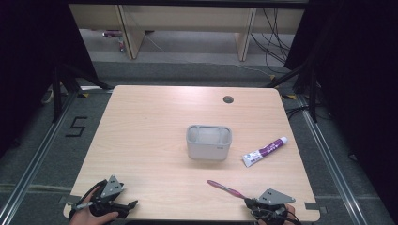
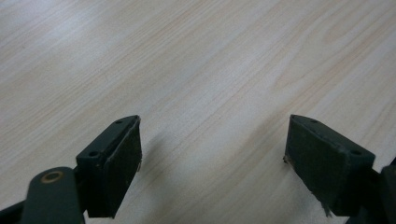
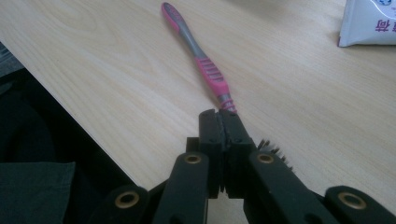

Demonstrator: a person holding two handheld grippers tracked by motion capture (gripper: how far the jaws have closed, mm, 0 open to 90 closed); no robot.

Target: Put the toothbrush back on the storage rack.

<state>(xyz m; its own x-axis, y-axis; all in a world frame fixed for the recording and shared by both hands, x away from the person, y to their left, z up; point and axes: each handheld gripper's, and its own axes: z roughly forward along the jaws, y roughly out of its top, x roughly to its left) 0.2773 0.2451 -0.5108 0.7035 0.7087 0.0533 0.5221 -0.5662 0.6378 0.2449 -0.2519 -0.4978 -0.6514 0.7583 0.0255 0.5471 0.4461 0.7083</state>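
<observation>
Right tongs (image 3: 223,122) around toothbrush (image 3: 201,60)

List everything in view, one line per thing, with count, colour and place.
toothbrush: one, pink and grey, near the table's front right, its neck clamped by the right gripper
toothpaste tube: one, white and purple, lying right of the holder
holder: one, grey, upright at the table's middle
table: one, light wood, with a round hole near its far edge
floor marking: one, black, on the floor left of the table
left gripper: one, black, jaws wide apart over bare wood, front left
right gripper: one, black, jaws closed on the toothbrush, front right
</observation>
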